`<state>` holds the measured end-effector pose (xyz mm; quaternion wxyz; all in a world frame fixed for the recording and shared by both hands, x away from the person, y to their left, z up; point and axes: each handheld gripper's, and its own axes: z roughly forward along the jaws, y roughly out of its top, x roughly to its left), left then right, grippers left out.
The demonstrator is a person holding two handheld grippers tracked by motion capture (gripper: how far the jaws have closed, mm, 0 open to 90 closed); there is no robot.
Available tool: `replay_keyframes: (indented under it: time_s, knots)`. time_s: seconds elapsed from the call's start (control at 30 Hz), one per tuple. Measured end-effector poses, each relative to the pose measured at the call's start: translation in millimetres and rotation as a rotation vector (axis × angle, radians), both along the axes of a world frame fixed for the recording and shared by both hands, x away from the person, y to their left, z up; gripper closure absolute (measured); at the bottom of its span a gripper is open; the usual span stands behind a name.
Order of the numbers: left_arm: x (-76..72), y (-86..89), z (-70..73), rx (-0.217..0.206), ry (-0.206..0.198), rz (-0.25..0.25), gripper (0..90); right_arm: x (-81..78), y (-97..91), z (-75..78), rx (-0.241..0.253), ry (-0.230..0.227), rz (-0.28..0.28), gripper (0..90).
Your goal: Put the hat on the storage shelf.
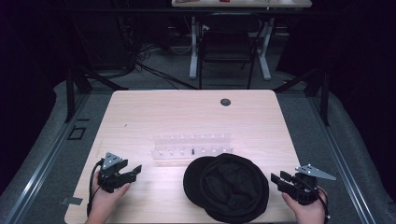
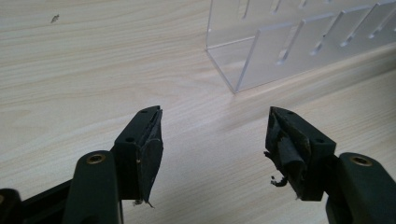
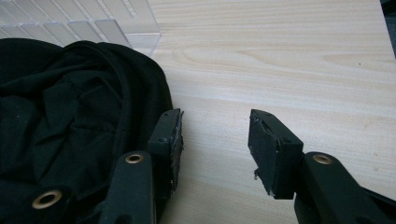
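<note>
A black cap (image 1: 228, 186) lies crumpled on the wooden table (image 1: 187, 116) near its front edge, right of centre. In the right gripper view the cap (image 3: 70, 116) spreads over the left side, its edge beside the left jaw. My right gripper (image 1: 279, 181) (image 3: 215, 144) rests at the cap's right, open, with bare wood between its jaws. My left gripper (image 1: 133, 170) (image 2: 215, 140) sits at the front left, open and holding nothing, its jaws pointing toward a clear acrylic rack (image 1: 192, 148) (image 2: 299, 42).
The clear rack has slotted dividers and stands mid-table just behind the cap. A small dark round hole (image 1: 225, 101) marks the table's far side. A chair (image 1: 229, 42) and desk legs stand beyond the table. Bare wood lies between the left gripper and the cap.
</note>
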<state>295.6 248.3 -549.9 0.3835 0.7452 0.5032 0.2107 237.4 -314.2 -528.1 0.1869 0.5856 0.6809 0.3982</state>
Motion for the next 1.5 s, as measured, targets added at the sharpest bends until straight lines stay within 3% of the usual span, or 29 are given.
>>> replay_keyframes:
  time_s: [0.23, 0.27, 0.43, 0.47, 0.5, 0.53, 0.8, 1.1, 1.5]
  knots:
    - [-2.2, -0.8, 1.6, -0.006, -0.016, -0.008, 33.9, -1.2, 5.0, 8.7, -0.013, 0.025, 0.011, 50.6]
    - [-2.5, -0.4, 2.1, -0.008, -0.014, -0.005, 33.9, -1.3, 4.3, 12.0, -0.011, 0.044, -0.022, 56.4]
    - [-3.0, 0.7, 1.9, -0.027, 0.0, -0.012, 38.9, -2.3, 3.8, 20.7, 0.002, 0.056, -0.029, 65.3]
    - [-3.2, 0.3, 1.4, -0.025, 0.002, -0.014, 41.9, -2.8, 4.1, 23.7, 0.047, 0.102, -0.026, 68.8]
    - [-3.3, 0.2, 1.2, -0.015, 0.006, -0.019, 41.9, -2.8, 4.1, 23.7, 0.047, 0.102, -0.026, 68.8]
    - [-3.5, -0.2, 0.7, -0.013, 0.009, -0.024, 45.2, -3.8, 5.5, 24.8, 0.051, 0.145, -0.028, 70.5]
    - [-5.9, -0.2, 1.9, -0.027, -0.015, -0.043, 49.5, -11.9, 13.2, 22.1, 0.04, 0.223, -0.02, 71.6]
    - [-6.0, -2.0, 0.2, -0.021, -0.003, -0.045, 49.8, -23.2, 17.6, 15.1, 0.097, 0.287, -0.013, 68.9]
    - [-6.6, -4.7, -0.6, -0.018, 0.007, -0.051, 51.7, -19.1, 30.2, 5.5, 0.109, 0.356, -0.005, 75.4]
